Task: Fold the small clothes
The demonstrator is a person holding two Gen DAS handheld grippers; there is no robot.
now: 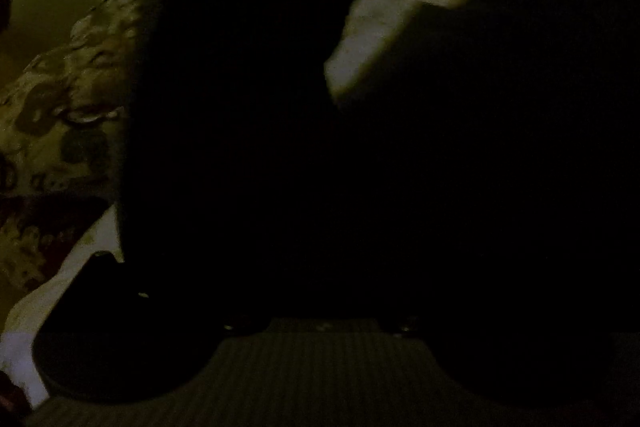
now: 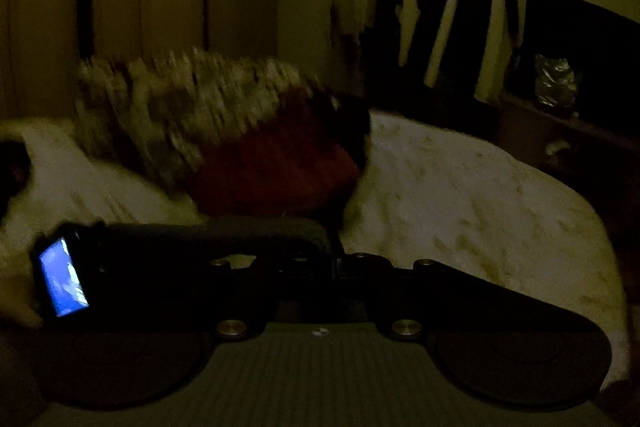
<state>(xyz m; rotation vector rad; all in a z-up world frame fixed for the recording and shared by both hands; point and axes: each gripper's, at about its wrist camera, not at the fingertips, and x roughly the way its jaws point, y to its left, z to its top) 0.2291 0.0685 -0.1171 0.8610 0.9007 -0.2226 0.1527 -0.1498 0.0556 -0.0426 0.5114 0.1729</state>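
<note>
The room is very dark. In the left wrist view a black garment [image 1: 280,147] hangs close in front of the camera and fills most of the frame, hiding the left gripper's fingers. In the right wrist view the right gripper's fingers cannot be made out either; only its dark body [image 2: 320,307] shows at the bottom. A patterned cloth with a dark red part [image 2: 224,131] lies blurred on the white bed [image 2: 460,187] ahead of it.
The other gripper's body with a lit blue screen [image 2: 62,277] is at the lower left of the right wrist view. Clothes hang on a rail [image 2: 432,11] at the back. A dark shelf with a shiny bag [image 2: 556,83] stands right. A patterned cloth [image 1: 68,99] shows left.
</note>
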